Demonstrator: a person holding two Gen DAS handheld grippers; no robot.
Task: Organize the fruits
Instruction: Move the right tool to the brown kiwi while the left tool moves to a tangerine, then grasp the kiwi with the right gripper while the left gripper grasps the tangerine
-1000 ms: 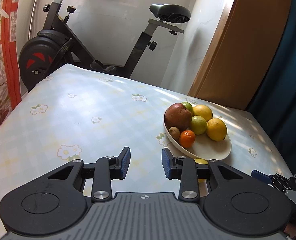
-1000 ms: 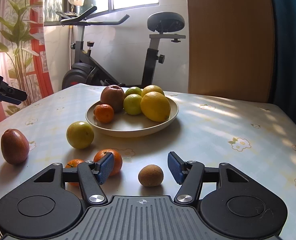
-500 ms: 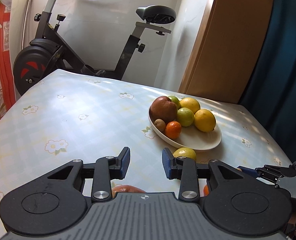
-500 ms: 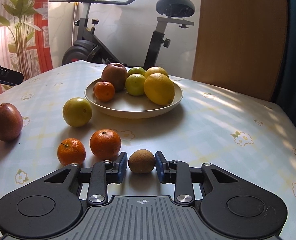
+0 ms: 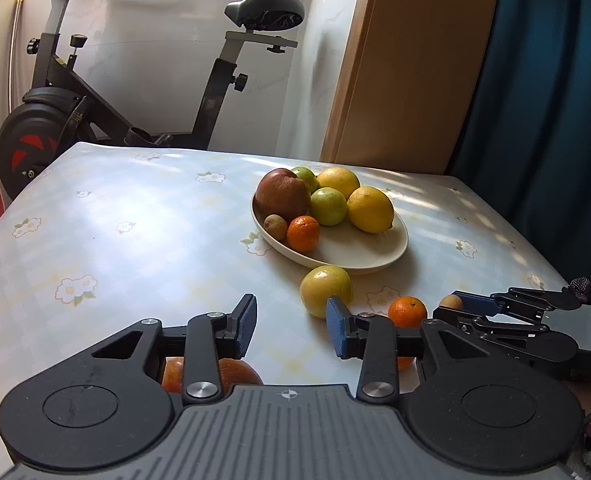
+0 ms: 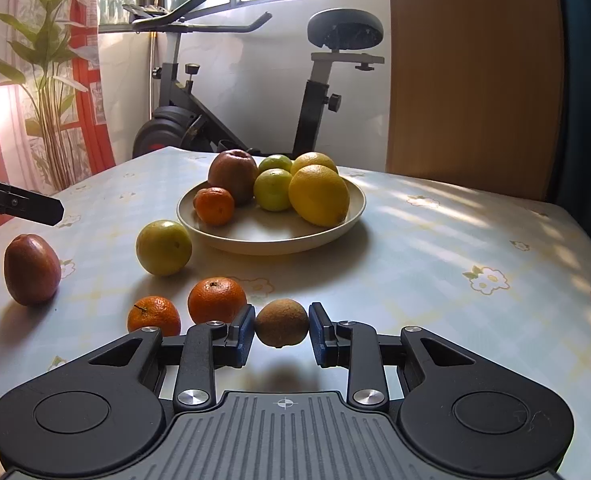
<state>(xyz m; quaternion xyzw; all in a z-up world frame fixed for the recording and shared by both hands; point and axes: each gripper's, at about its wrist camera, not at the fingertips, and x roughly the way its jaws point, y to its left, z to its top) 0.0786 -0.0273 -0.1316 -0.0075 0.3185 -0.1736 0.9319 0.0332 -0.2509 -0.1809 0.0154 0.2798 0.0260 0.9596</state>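
The right gripper [image 6: 282,330] clamps a kiwi [image 6: 282,328] (lifted clear) near the plate [image 6: 351,220]. The left gripper [image 5: 290,330], jaws opening, holds nothing.

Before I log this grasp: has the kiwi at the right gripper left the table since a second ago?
Yes. The kiwi now sits clamped in the right gripper, hanging above its shadow on the table; earlier it rested there.
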